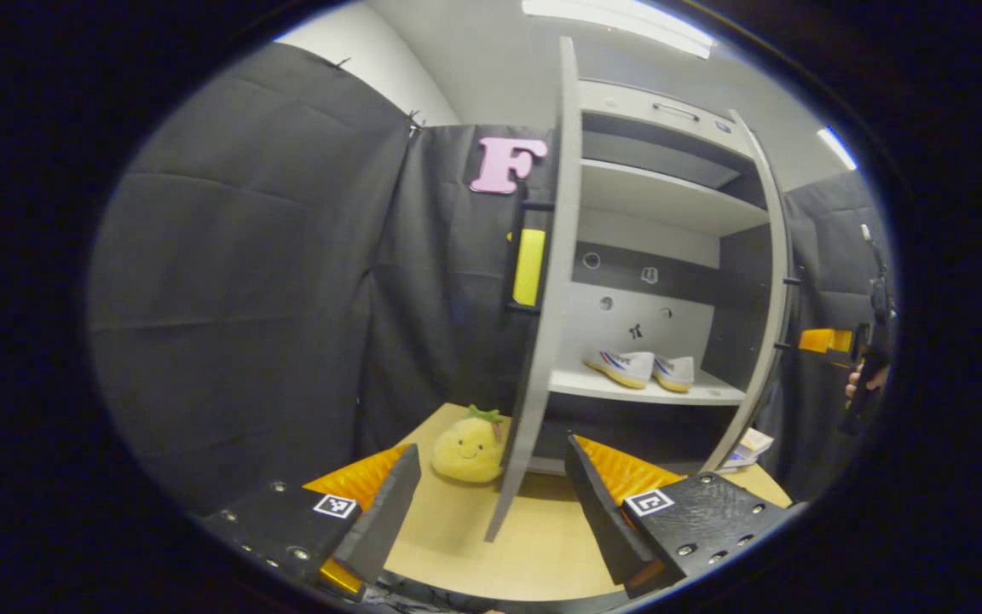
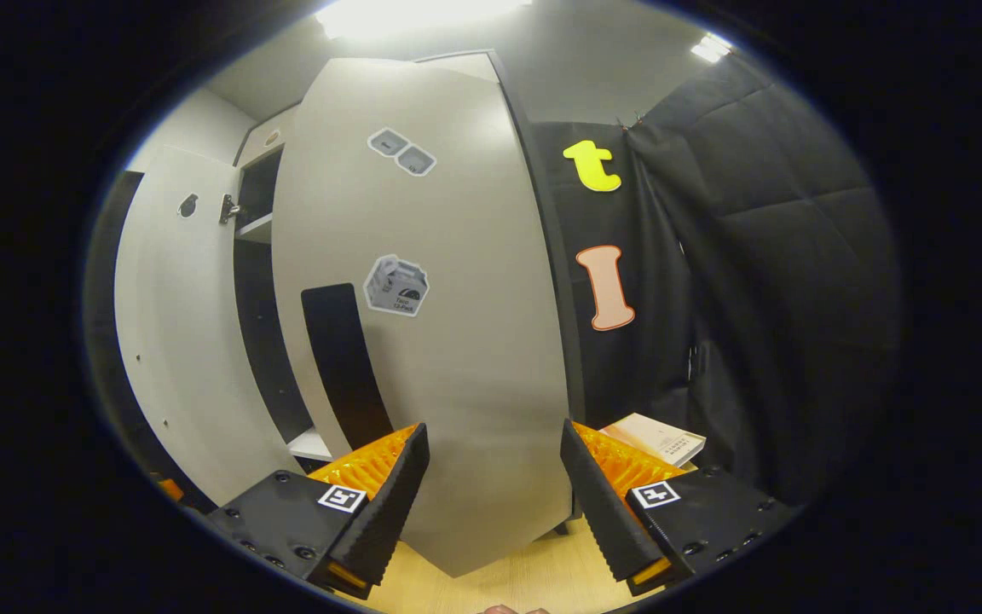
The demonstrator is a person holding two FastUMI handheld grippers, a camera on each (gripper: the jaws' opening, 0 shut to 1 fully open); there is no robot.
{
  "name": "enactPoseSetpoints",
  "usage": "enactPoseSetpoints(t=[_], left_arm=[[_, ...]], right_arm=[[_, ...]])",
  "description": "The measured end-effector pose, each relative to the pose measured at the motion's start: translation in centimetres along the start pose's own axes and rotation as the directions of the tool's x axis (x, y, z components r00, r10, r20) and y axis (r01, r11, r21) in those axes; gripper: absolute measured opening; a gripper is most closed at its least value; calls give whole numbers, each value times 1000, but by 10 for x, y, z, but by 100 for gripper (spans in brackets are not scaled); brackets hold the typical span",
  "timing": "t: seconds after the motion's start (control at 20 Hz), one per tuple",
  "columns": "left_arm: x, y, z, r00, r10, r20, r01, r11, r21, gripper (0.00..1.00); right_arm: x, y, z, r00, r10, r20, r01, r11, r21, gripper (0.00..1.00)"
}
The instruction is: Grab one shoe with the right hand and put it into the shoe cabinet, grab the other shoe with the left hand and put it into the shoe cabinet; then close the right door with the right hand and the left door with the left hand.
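Left gripper view: two white canvas shoes point(image 1: 640, 368) on grey cabinet shelf point(image 1: 646, 390). Left hand-held gripper point(image 1: 491, 495) spread wide, empty. Right hand-held gripper point(image 2: 493, 499) likewise, facing grey right door point(image 2: 448, 341).

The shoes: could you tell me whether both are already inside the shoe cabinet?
Yes, both are in. The left gripper view shows the two white shoes side by side on a shelf of the shoe cabinet, whose doors stand open.

Pineapple plush toy point(image 1: 467, 448) on wooden table point(image 1: 534, 546); booklet point(image 2: 653, 438)
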State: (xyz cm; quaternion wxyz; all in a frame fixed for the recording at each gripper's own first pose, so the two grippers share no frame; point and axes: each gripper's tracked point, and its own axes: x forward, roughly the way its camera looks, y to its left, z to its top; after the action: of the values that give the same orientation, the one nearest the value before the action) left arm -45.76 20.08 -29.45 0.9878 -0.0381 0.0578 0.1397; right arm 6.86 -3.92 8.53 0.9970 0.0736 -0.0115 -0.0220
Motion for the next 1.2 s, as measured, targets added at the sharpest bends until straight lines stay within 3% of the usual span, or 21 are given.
enactPoseSetpoints(t=[0.2,0.25,0.3,0.55,0.85,0.9,0.95,1.1,1.15,1.2], left_arm=[[16,55,39,995,63,83,-67,997,48,97],[20,55,48,994,42,99,-49,997,61,97],[24,54,56,994,18,105,-26,997,74,98],[57,49,98,988,-68,141,58,996,73,98],[105,41,141,974,-128,187,118,991,66,98],[107,37,144,971,-141,194,132,990,59,98],[110,38,150,969,-141,202,132,989,61,98],[115,26,156,957,-206,205,200,978,52,89],[115,25,159,956,-208,207,200,978,57,88],[113,25,158,956,-205,212,196,978,66,88]], right_arm=[[-16,9,-9,1000,11,-3,-11,998,-65,97],[-20,10,-11,1000,15,1,-15,997,-77,93],[-23,10,-15,1000,17,5,-16,996,-85,98],[-37,4,-41,999,6,-39,-8,997,-70,98],[-42,-19,-50,995,-61,-77,54,995,-89,98],[-41,-22,-49,995,-67,-74,60,994,-92,92],[-40,-24,-47,995,-74,-73,66,993,-98,98],[-40,-33,-46,993,-93,-76,83,988,-127,98],[-39,-33,-48,992,-97,-83,85,987,-139,92],[-39,-34,-51,991,-99,-94,85,986,-147,98]])
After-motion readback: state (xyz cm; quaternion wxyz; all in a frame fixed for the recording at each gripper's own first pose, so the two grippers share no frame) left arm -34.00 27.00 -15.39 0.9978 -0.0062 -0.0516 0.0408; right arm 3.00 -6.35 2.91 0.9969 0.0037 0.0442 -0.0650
